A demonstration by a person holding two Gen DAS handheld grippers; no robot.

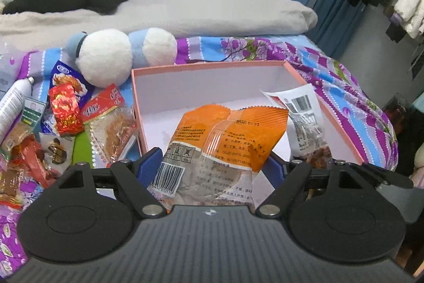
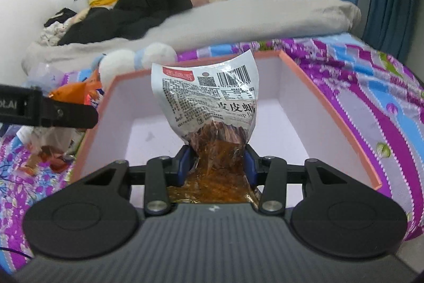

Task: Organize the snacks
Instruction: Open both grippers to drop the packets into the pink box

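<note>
A pink-rimmed box (image 1: pixel 206 65) with a white inside lies on the flowered bedsheet; it also shows in the right wrist view (image 2: pixel 312 81). My left gripper (image 1: pixel 212 163) is shut on an orange and clear snack packet (image 1: pixel 228 134), held over the box's near left edge. My right gripper (image 2: pixel 217 163) is shut on a white and clear packet of brown snack (image 2: pixel 209 100), held upright over the inside of the box. That white packet shows at the right in the left wrist view (image 1: pixel 304 113).
A heap of loose snack packets (image 1: pixel 66 121) lies left of the box, with a white tube (image 1: pixel 13 102). A blue and white plush toy (image 1: pixel 119 55) sits behind the box. A grey duvet (image 1: pixel 185 9) and dark clothes cover the bed beyond.
</note>
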